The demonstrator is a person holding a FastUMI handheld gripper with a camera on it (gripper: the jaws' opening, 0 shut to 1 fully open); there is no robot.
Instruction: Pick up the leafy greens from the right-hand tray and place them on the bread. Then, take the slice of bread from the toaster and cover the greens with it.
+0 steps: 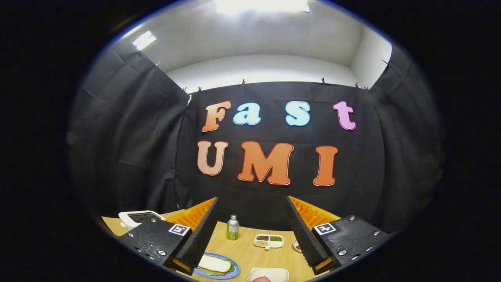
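Gripper being held wide open above a wooden table, with nothing being gripped between its fingers.

A slice of bread is being shown on a blue plate, with leafy greens being seen at the slice's edge; the plate is lying just beside the left finger, partly hidden by it. A white toaster is being seen beyond the left finger, at the table's far left. A white tray is lying between the fingers, nearest the camera; what it is carrying cannot be told. Farther ahead, between the fingers, a small green-labelled bottle is standing upright, and a divided condiment dish is resting to its right. A small dish is being partly hidden by the right finger.
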